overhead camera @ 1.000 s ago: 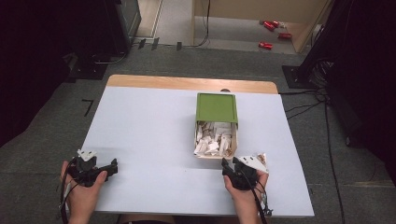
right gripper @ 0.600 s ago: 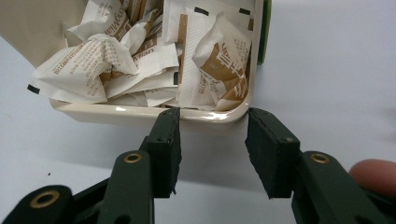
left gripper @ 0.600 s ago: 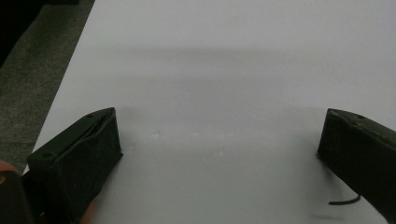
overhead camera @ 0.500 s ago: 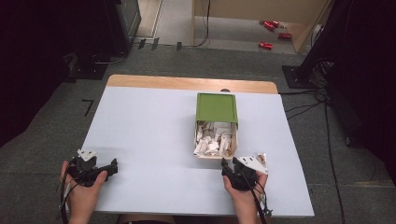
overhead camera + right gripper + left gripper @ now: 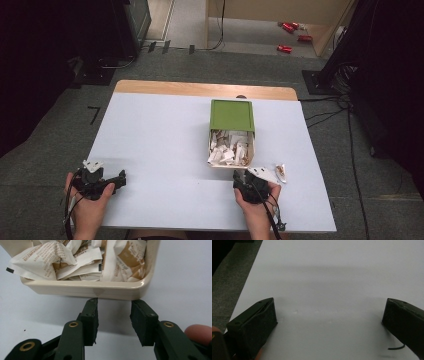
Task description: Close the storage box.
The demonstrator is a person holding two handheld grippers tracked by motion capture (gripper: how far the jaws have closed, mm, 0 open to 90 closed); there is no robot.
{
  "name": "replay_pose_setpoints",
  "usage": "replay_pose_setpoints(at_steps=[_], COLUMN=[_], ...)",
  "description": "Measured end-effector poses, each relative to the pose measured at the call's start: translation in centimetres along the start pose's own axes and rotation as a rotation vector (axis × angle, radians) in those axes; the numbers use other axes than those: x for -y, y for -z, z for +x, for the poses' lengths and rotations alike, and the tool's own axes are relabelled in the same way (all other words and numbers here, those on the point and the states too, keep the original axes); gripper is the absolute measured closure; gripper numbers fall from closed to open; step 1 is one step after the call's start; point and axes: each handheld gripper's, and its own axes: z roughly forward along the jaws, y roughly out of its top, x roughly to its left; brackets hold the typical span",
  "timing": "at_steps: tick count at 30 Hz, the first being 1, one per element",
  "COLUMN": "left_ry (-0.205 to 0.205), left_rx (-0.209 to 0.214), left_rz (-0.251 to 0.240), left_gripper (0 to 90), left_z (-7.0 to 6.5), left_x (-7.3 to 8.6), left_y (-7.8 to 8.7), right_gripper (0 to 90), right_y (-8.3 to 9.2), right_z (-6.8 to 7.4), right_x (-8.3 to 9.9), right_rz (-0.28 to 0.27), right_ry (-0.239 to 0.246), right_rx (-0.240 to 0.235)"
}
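One pale blue-grey surface with a bare wooden strip along its far edge stood on grey carpet, with dark curtains at both sides, cables on the floor at the right and red objects lying far back.

A long beige plastic tray, half covered by a flat green lid at its far end, lay right of the surface's centre, its long axis running from near edge to far edge. Crumpled white-and-brown paper sachets filled its open near half. A single loose sachet lay apart, toward the right edge.

The right tool sat released, jaws parted, just short of the tray's near wall. The left tool rested near the near-left corner, jaws spread wide over bare surface.
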Motion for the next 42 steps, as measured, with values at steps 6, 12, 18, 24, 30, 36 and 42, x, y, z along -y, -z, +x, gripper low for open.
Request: replay_pose_setpoints(at_steps=[6, 12, 18, 24, 30, 36, 42], left_ry=[0.0, 0.0, 0.0, 0.0, 0.0, 0.0, 0.0], left_rx=[0.0, 0.0, 0.0, 0.0, 0.0, 0.0, 0.0], left_rz=[0.0, 0.0, 0.0, 0.0, 0.0, 0.0, 0.0], left_gripper=[0.0, 0.0, 0.0, 0.0, 0.0, 0.0, 0.0], left_z=[0.0, 0.0, 0.0, 0.0, 0.0, 0.0, 0.0], left_x=[0.0, 0.0, 0.0, 0.0, 0.0, 0.0, 0.0], left_y=[0.0, 0.0, 0.0, 0.0, 0.0, 0.0, 0.0], right_gripper=[59.0, 58.3, 58.0, 57.5, 54.5, 54.1, 48.2], right_y=[-0.2, 0.2, 0.4, 0.5, 0.0, -0.5, -1.2], right_z=[0.0, 0.0, 1.0, 1.8, 2.2, 2.4, 2.4], right_x=[-0.3, -0.2, -0.3, -0.7, -0.8, -0.9, -1.5], right_rz=[-0.006, -0.014, -0.023, -0.033, -0.035, -0.051, -0.05], right_ry=[-0.012, -0.02, -0.009, 0.001, -0.02, -0.032, -0.025], right_rx=[-0.012, -0.023, -0.056, -0.038, 0.008, 0.024, 0.012])
